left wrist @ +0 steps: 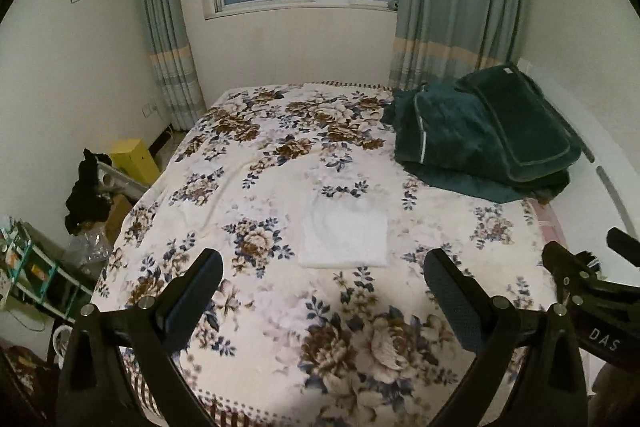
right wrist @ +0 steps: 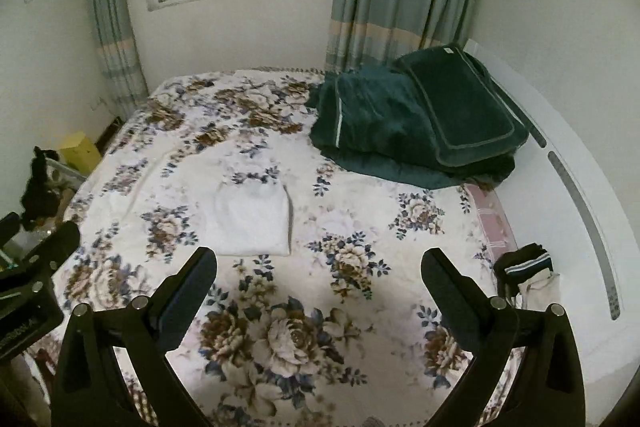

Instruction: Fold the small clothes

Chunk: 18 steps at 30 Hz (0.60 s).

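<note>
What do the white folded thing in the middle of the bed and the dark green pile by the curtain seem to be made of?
The white folded garment looks like soft matte knit cotton, though blur leaves the weave unclear. The dark green bedding looks like plush fleece or velvet: a deep, faintly shiny nap with pale piping along its edges.

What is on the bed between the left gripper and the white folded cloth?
Nothing but bare flowered blanket lies between the left gripper and the white folded cloth, in the left wrist view.

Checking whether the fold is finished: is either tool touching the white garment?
Apart. Both wrist views show the left tool and right tool open, with bare floral bedspread between their tips and the folded white garment.
</note>
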Motion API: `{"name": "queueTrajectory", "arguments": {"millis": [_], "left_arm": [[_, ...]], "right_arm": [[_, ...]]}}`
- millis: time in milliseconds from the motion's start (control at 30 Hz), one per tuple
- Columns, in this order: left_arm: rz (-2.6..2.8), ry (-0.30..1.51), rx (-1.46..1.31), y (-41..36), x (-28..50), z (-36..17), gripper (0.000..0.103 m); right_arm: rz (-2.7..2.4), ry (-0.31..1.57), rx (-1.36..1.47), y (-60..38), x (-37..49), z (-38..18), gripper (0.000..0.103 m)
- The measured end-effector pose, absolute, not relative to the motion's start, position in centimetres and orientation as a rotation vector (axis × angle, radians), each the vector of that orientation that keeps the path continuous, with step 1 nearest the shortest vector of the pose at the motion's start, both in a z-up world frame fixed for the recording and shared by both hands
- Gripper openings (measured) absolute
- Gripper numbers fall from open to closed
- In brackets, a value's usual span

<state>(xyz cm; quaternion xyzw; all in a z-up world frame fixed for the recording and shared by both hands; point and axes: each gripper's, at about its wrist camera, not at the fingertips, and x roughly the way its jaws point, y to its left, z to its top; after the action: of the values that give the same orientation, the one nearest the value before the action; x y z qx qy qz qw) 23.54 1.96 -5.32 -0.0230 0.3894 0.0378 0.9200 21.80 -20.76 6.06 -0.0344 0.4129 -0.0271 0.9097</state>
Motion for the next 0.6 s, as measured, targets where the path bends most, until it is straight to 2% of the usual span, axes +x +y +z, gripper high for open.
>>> {"name": "queueTrajectory", "arguments": {"millis": [267,600], "left_arm": [[0.090,0.804,-0.053,1.5,20.6,-2.0,0.103],[0.126,0.778,-0.044,0.5,18.5,-0.1,0.103]], "right_arm": [[-0.044,0.819,-0.076,-21.7,17.7,11.9,0.103],[-0.031,0.832,-0.078,-22.5,16.2,14.1,0.103]]}}
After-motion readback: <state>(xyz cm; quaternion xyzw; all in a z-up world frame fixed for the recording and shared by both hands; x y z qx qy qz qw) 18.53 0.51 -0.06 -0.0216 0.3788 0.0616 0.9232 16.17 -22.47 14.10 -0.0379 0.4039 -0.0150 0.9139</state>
